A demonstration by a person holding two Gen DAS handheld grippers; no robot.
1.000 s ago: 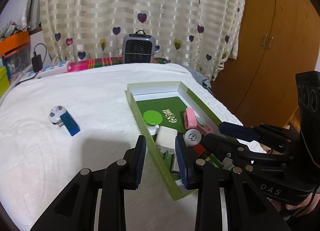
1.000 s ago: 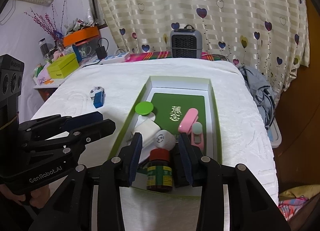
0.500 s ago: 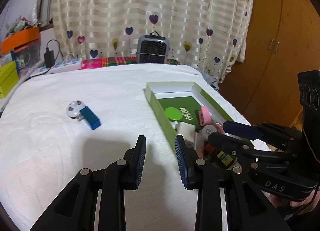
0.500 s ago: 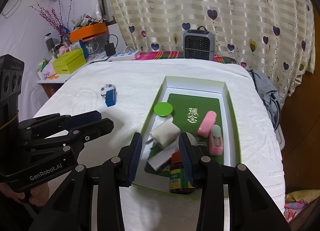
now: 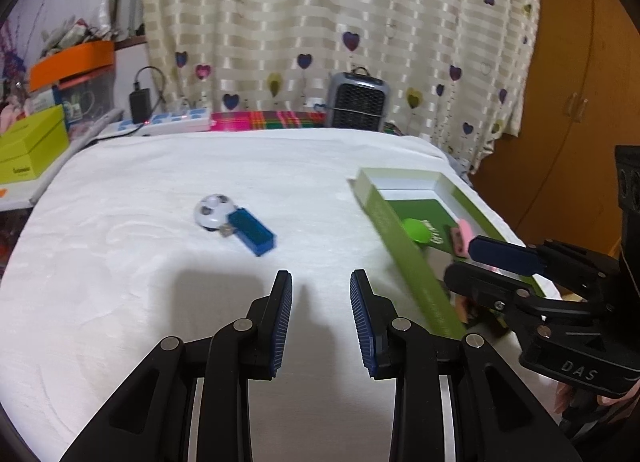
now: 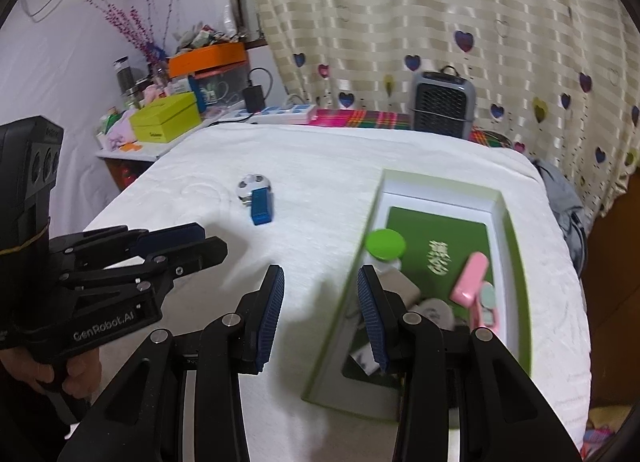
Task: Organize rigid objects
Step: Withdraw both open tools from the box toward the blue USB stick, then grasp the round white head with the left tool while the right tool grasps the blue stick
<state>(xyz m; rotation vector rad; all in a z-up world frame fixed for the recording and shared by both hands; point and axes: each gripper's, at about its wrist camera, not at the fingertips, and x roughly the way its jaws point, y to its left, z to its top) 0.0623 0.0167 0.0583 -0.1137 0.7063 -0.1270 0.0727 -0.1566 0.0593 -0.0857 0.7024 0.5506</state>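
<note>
A blue USB stick [image 5: 253, 231] [image 6: 261, 206] lies on the white cloth, its plug end against a small football-patterned round thing [image 5: 214, 210] [image 6: 253, 185]. A green open box [image 6: 508, 222] [image 5: 404, 250] on the right holds a green round lid [image 6: 385, 244], a pink clip [image 6: 469, 279], a white block and other small items. My left gripper [image 5: 321, 326] is open and empty over bare cloth, nearer me than the USB stick. My right gripper [image 6: 320, 318] is open and empty at the box's left wall.
The white-covered table [image 5: 120, 302] drops off at the right and front edges. At the back stand a small grey heater [image 5: 357, 102], a power strip [image 5: 168, 123] and a lime box [image 5: 30, 148]. Clutter and an orange bin [image 6: 208, 58] sit far left.
Both grippers have swung left, away from the box; the box has slid right in both views and the USB stick sits nearer the centre. Both stay open.
</note>
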